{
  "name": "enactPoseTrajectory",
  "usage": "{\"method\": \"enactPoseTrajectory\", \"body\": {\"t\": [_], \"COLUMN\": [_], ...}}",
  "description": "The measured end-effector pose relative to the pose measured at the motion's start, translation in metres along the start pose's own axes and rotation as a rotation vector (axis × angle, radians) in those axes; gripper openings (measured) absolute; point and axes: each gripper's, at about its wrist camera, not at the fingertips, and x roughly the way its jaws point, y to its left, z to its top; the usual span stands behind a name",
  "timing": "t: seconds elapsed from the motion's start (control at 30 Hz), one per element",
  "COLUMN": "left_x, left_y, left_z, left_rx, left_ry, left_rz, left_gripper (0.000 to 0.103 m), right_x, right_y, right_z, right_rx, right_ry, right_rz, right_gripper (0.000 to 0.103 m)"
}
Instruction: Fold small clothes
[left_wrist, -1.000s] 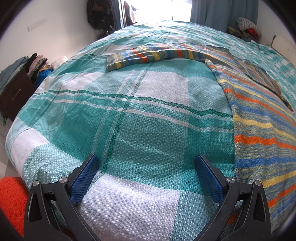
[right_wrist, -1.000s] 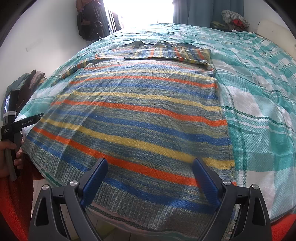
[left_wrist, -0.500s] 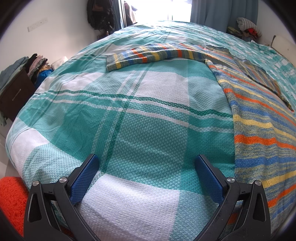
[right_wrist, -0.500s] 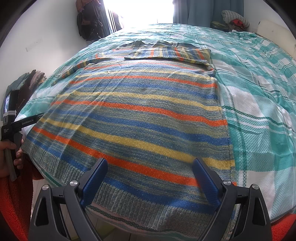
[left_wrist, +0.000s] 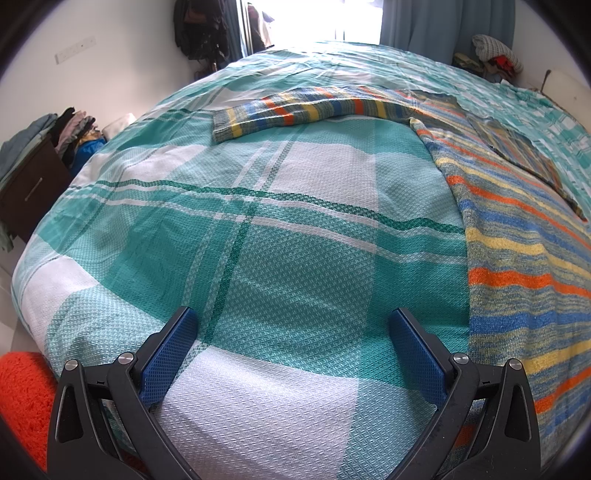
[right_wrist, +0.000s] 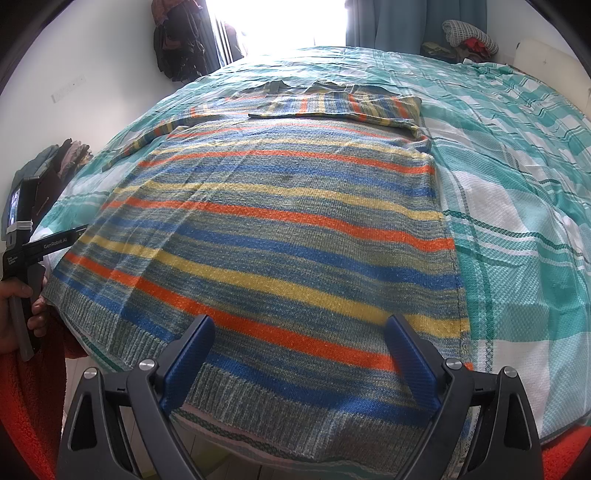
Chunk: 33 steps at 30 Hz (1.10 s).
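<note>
My left gripper (left_wrist: 291, 350): jaws wide apart, holding nothing, hovering over bare bedspread (left_wrist: 258, 266); the sweater body lies at my 3 o'clock.
My right gripper (right_wrist: 299, 354): jaws spread apart and empty, poised over the ribbed hem (right_wrist: 258, 417) at the bed's near edge.
Risk, hem: if I pinch only the top layer, I judge the front would lift away from the back and the fold would skew.
Risk, bedspread: a deep bite could catch the cover too and drag it along.
Risk, edge: the hem sits at the mattress edge, so a loose grip might let it slide off.
Sweater (right_wrist: 280, 229): striped knit in orange, blue, yellow and grey-green, lying flat with the collar end at 12 o'clock.
Left sleeve (left_wrist: 295, 110): stretched out sideways at 11 o'clock.
Right sleeve (right_wrist: 340, 107): already folded across the chest at 12 o'clock.
</note>
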Motion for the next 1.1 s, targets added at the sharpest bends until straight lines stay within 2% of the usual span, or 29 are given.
{"method": "enactPoseTrajectory", "body": {"t": [1.1], "left_x": [0.0002], "left_y": [-0.0005], "left_z": [-0.0007], "left_rx": [0.0], "left_ry": [-0.004], "left_rz": [0.001], "left_gripper": [0.103], "right_x": [0.0014], "right_y": [0.001], "right_z": [-0.0006], "right_rx": [0.004], "right_ry": [0.0], "right_rz": [0.003], "right_gripper": [0.094]}}
